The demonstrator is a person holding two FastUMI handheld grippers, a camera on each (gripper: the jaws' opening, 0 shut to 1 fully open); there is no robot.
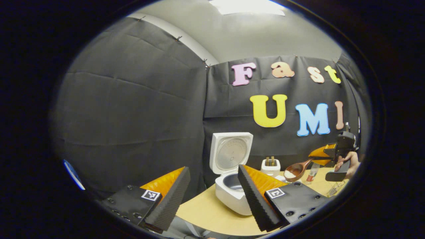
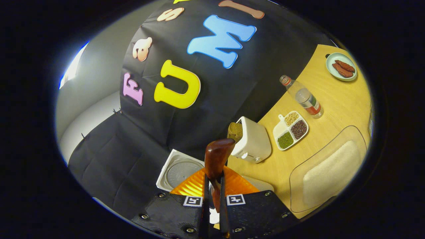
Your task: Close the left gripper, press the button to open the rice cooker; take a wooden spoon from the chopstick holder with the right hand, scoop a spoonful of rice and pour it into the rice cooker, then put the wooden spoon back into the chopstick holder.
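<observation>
The white rice cooker (image 1: 232, 194) stands on the table with its lid (image 1: 230, 152) swung up. My left gripper (image 1: 212, 199) hovers open just in front of it, with nothing between the fingers. To the right, my right gripper (image 1: 314, 158) carries the wooden spoon (image 1: 295, 171), with white rice in its bowl, above the table past the chopstick holder (image 1: 270, 166). In the right gripper view, my right gripper (image 2: 212, 199) is shut on the spoon's (image 2: 217, 154) handle, and the bowl's back faces the camera. The cooker lid (image 2: 179, 171) lies below left, beside the holder (image 2: 252, 142).
A clear tub of rice (image 2: 328, 172) sits at the near right. Farther along the wooden table (image 2: 335, 109) are a divided tray of beans (image 2: 291, 130), a bottle (image 2: 303, 97) and a plate of sausages (image 2: 342, 66). A hand (image 1: 348, 162) holds the right gripper.
</observation>
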